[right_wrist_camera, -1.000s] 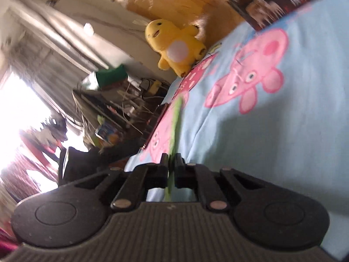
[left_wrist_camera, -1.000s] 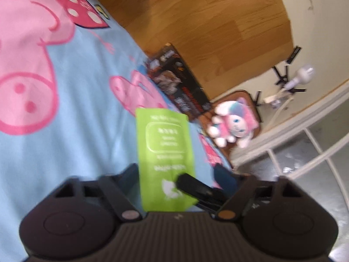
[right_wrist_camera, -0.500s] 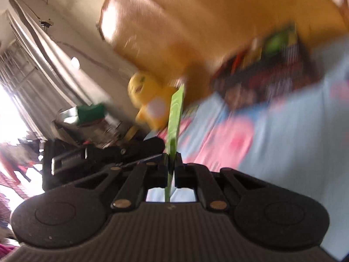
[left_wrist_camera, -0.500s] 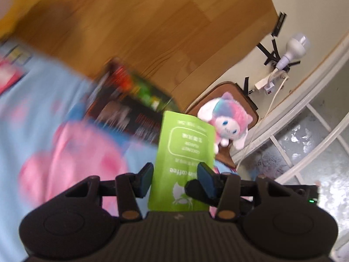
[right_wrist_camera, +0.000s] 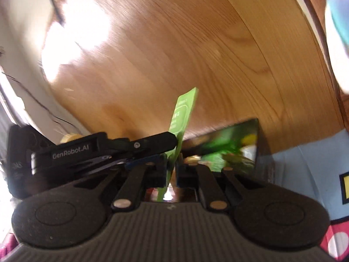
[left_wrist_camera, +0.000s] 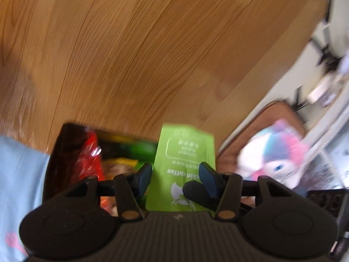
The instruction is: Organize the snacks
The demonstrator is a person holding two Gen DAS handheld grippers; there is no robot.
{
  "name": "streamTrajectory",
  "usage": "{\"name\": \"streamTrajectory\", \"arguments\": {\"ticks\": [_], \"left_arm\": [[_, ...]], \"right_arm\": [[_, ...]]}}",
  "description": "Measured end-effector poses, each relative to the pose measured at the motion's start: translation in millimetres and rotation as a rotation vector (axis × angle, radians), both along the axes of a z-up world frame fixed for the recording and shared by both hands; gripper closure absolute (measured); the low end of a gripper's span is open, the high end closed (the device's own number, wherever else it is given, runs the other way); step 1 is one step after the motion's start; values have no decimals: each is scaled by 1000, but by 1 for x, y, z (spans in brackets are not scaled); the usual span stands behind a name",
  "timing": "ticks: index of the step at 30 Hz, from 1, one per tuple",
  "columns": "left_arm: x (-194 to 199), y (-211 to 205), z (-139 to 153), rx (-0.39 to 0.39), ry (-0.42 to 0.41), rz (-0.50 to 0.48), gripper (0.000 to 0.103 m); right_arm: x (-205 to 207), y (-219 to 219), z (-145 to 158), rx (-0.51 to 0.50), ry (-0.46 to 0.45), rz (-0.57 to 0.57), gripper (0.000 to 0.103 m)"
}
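A green coffee sachet point(left_wrist_camera: 183, 161) stands upright between my two grippers. My right gripper point(right_wrist_camera: 171, 172) is shut on its lower edge; the sachet point(right_wrist_camera: 183, 118) shows edge-on there. My left gripper point(left_wrist_camera: 175, 174) is open, its blue-padded fingers on either side of the sachet without pinching it. The right gripper's black finger point(left_wrist_camera: 196, 193) crosses the sachet's lower right. Below and behind is a dark box point(left_wrist_camera: 65, 152) holding red, yellow and green snack packs; it also shows in the right wrist view point(right_wrist_camera: 231, 146).
Wooden floor point(left_wrist_camera: 152, 54) fills the background. A blue Peppa Pig blanket point(left_wrist_camera: 19, 174) lies at the left and in the right wrist view point(right_wrist_camera: 305, 163). A pink-and-white plush toy point(left_wrist_camera: 277, 152) sits on a brown stool point(left_wrist_camera: 261, 120) at the right.
Both grippers have swung with the sachet from over the blanket to above the snack box. The left gripper has stayed open around the sachet; the right has kept its grip.
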State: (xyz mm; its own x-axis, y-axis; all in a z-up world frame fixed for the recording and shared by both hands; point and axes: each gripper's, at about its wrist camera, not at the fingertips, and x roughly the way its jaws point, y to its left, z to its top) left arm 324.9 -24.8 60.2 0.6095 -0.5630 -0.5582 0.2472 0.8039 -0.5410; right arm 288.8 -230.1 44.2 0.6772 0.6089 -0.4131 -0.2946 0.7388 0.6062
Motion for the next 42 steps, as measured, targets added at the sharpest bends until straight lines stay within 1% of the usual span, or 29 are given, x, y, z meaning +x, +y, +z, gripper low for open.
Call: {"name": "streamTrajectory", "arguments": {"ticks": [1,3,4,5,7,8,10,11,12,14,16,19,21,25,27,31,33,36,38,40,42], "left_arm": [[-1,1,-4,-10,2,0,50],[-4,-1,-6,21,-5,-2,40],[-5,-1,-4,36,-16,6,40],[-7,0,-2,37,-20,11,39],[-11,7,4,25,-25,33,39],[-14,9,8,18,-34,44,38],[-24,15,16,20,-47,62,38],[-29,15,19,33,-50,69,38],[-38,15,23,55,-61,69,38],[-59,9,30,125,-96,67,38],[-85,1,35,208,-136,60,36],[-123,-4,37,297,-179,48,36],[-144,-4,36,326,-181,42,36],[-184,-1,31,369,-172,63,36],[-205,3,29,390,-175,81,26],[-247,9,26,436,-215,112,17],[-265,12,24,452,-232,121,9],[-288,14,23,493,-262,138,0],[-298,15,23,519,-275,154,0],[-307,18,23,528,-273,170,0],[-314,20,21,535,-266,182,0]], "right_arm": [[-6,6,3,-64,-32,-5,90],[-22,19,11,-215,-84,-55,78],[-28,24,13,-292,-107,-85,58],[-35,26,16,-347,-137,-125,45],[-47,22,19,-392,-174,-182,44],[-52,17,20,-385,-179,-203,44],[-64,3,22,-332,-180,-233,45],[-71,0,24,-302,-173,-252,45],[-77,-8,23,-276,-165,-260,45],[-96,-13,23,-243,-158,-260,45],[-116,-12,25,-236,-158,-261,45],[-147,-9,24,-224,-138,-256,45],[-167,-9,21,-212,-116,-252,45],[-196,9,15,-221,-82,-231,45],[-213,17,11,-236,-76,-216,45],[-243,23,7,-241,-65,-206,45],[-255,25,7,-247,-61,-201,45],[-274,28,5,-239,-53,-198,45],[-282,30,4,-237,-45,-198,45],[-289,33,4,-240,-42,-192,44],[-295,36,5,-242,-45,-186,41]]}}
